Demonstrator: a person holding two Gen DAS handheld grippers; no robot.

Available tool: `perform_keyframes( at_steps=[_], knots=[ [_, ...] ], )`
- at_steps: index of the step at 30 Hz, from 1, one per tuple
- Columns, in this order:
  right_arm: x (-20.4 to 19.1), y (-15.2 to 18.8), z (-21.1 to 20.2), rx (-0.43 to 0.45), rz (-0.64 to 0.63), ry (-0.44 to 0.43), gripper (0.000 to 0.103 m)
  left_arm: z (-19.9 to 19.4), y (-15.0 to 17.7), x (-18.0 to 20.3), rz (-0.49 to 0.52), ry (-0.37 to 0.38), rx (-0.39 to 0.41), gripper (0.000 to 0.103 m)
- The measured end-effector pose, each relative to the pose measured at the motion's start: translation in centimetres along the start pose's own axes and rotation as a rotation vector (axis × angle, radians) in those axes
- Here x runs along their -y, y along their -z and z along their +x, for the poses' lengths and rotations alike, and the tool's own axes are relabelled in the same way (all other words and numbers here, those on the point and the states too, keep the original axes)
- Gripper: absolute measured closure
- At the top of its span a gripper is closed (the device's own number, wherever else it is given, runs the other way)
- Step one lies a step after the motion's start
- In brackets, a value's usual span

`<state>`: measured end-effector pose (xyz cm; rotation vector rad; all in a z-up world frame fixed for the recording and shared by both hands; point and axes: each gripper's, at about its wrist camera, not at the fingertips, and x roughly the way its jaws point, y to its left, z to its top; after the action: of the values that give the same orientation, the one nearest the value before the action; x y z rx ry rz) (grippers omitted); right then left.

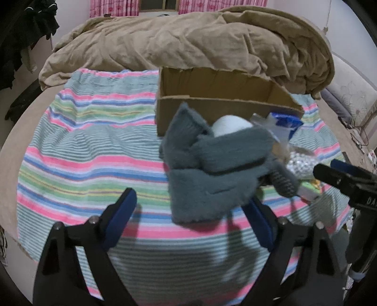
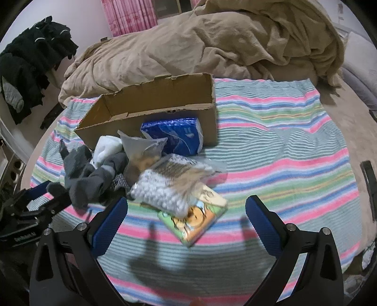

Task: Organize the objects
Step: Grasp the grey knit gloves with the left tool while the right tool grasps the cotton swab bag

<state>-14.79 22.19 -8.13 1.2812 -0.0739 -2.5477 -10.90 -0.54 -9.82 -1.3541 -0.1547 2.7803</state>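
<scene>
An open cardboard box (image 1: pixel 219 108) (image 2: pixel 155 103) stands on a striped towel (image 1: pixel 89 150) (image 2: pixel 282 150) on the bed. In front of it lies a pile: grey socks (image 1: pixel 212 174) (image 2: pixel 89 179), a white roll (image 1: pixel 231 124) (image 2: pixel 106 148), a blue pack (image 1: pixel 286 123) (image 2: pixel 174 136), a clear bag of snacks (image 2: pixel 143 150), a bag of white beads (image 2: pixel 162 190) and a colourful flat box (image 2: pixel 195 219). My left gripper (image 1: pixel 192 211) is open, its jaws wide, right at the grey socks. My right gripper (image 2: pixel 187 213) is open, just before the colourful box.
A rumpled tan blanket (image 1: pixel 188 40) (image 2: pixel 200 42) lies behind the box. Dark clothes (image 2: pixel 30 63) hang at the left. Pink curtains (image 2: pixel 132 16) are at the back. My right gripper shows at the right edge of the left wrist view (image 1: pixel 346 179).
</scene>
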Motion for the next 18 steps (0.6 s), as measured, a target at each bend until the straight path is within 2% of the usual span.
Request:
perform_keyframes(
  at_steps=[3, 6, 8, 11, 15, 18],
  knots=[
    [-0.2, -0.5, 1.1, -0.006, 0.001, -0.008, 0.001, 1.1, -0.1, -0.2, 0.006, 0.005, -0.012, 0.024],
    [-0.3, -0.8, 2.3, -0.018, 0.01, -0.02, 0.01, 2.1, -0.1, -0.3, 0.021, 0.025, -0.021, 0.035],
    [-0.3, -0.9, 3.1, -0.033, 0.015, -0.032, 0.016, 2.8, -0.1, -0.3, 0.033, 0.04, -0.031, 0.046],
    [-0.5, -0.9, 3.7, -0.041, 0.013, -0.049, 0.03, 3.1, 0.0, 0.0, 0.045, 0.056, -0.032, 0.058],
    [-0.4, -0.7, 3.5, -0.039, 0.015, -0.081, 0.044, 2.3, 0.1, -0.3, 0.022, 0.08, -0.013, 0.063],
    [-0.6, -0.5, 3.1, -0.031, 0.003, -0.092, 0.051, 1.6, 0.0, -0.6, 0.01, 0.094, -0.002, 0.066]
  ],
)
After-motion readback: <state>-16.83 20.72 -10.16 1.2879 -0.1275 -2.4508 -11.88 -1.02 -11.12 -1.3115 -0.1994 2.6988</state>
